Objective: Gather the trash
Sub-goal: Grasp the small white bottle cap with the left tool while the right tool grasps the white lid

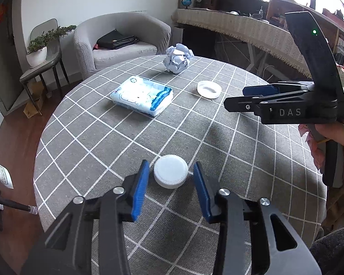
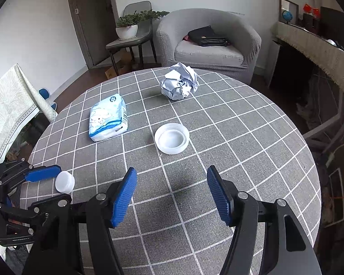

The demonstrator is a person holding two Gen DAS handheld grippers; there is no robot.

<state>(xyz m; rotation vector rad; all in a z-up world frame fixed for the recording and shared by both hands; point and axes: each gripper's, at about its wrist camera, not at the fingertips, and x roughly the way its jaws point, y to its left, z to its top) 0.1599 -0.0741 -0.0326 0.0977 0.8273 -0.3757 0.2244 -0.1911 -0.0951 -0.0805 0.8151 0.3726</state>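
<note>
The left gripper (image 1: pixel 170 189) hangs low over the round checked table (image 1: pixel 252 183) with its blue fingers (image 1: pixel 140 192) set on either side of a ribbed white cap (image 1: pixel 170 174). The cap lies just ahead of the fingertips, between them, and a sliver of cloth shows on each side, so the fingers look apart and not yet pressing on it; from the right wrist view the same cap (image 2: pixel 65 181) sits just beside one blue finger of that gripper, and contact there cannot be told. The right gripper (image 2: pixel 172 192) has its fingers (image 2: pixel 123 197) spread wide over bare cloth, holding nothing. Straight ahead of them, near, lies an upturned white lid (image 2: pixel 172 138). Further beyond sits a crumpled paper ball (image 2: pixel 180 83), and ahead to the left of the right fingers a packet of tissues (image 2: pixel 107 118) lies flat.

Judging by how things lie, the task is at its very start: the cap, the lid and the paper ball all rest on the table, none is lifted, and no bin or bag for the trash shows in either view. The step in hand appears to be closing on the cap, with the lid the likely pick for the right side. Whether the tissue packet counts as trash is unclear
</note>
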